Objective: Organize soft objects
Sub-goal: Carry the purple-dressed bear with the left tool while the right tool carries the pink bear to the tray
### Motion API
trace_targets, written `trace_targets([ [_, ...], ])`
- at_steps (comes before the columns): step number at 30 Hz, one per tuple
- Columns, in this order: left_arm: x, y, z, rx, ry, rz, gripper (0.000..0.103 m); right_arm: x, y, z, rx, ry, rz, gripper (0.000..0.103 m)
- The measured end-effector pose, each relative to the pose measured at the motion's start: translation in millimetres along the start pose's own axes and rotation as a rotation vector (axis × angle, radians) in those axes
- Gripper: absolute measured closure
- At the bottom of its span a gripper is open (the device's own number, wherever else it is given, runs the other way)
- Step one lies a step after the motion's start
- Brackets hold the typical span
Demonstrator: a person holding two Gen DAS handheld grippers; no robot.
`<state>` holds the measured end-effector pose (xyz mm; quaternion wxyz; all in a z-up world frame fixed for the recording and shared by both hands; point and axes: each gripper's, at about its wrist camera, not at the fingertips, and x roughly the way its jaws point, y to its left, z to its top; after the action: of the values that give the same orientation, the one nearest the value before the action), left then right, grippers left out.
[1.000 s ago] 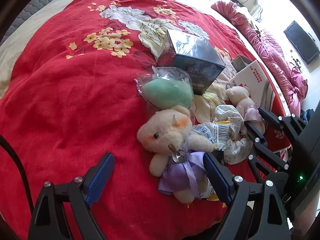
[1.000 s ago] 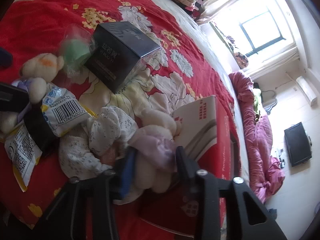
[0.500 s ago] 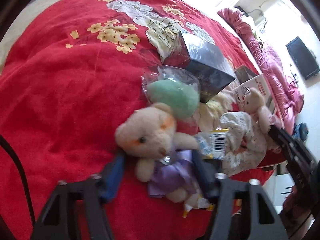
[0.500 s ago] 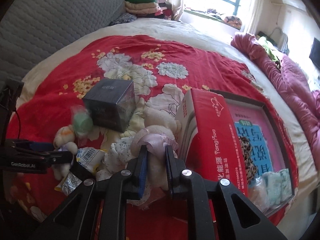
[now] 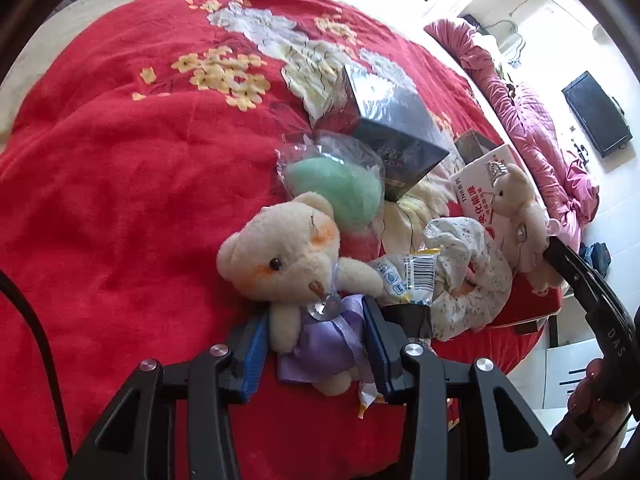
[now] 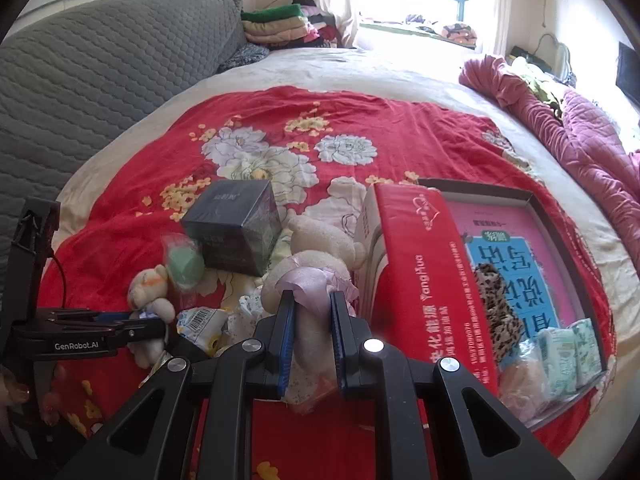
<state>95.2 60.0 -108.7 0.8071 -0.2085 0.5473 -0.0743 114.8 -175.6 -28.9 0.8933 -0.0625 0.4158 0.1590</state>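
Left gripper (image 5: 316, 340) nearest in its own view: blue fingers (image 5: 253, 350) have just been closing and now pinch the purple-ribboned body of a cream teddy bear (image 5: 280, 256) lying on the red floral blanket (image 5: 120, 200). Just right of it, touching, a barcoded snack packet (image 5: 416, 276) and a white floral cloth (image 5: 472, 280). Behind the bear's head, a green sponge in clear wrap (image 5: 336, 188), then a dark glossy box (image 5: 384, 128).

Right gripper (image 6: 313, 332): fingers (image 6: 285, 336) have just been closing, now clamped narrow on a second cream teddy bear (image 6: 316, 256) with a pink ribbon, gripped at its body, head pointing away. The lift off the blanket cannot be told for sure. Just right of it, a red carton (image 6: 424, 280) standing on edge against an open tray (image 6: 560, 208) holding a pink printed sheet, a leopard-print item (image 6: 500, 312) and pale green packs (image 6: 568, 348). Far back: grey quilted headboard (image 6: 100, 72), folded clothes (image 6: 280, 20), pink quilt (image 6: 568, 136), window.
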Motion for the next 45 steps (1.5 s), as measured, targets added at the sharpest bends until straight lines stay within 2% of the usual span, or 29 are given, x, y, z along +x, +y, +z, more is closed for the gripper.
trace_targets([
  [8, -23, -5, -5, 0.029, -0.038, 0.006, 0.059, -16, -2, 2, 0.033, -0.023, 0.029, 0.086],
  [22, -60, -53, -9, 0.167, -0.096, 0.035, 0.059, -41, 4, 6, 0.030, -0.053, 0.037, 0.086],
  [33, -85, -109, -10, 0.261, -0.149, 0.050, 0.059, -84, -23, 8, 0.103, -0.137, 0.024, 0.086],
  [45, -94, -175, -14, 0.373, -0.178, 0.069, 0.059, -124, -59, 1, 0.185, -0.215, 0.005, 0.086],
])
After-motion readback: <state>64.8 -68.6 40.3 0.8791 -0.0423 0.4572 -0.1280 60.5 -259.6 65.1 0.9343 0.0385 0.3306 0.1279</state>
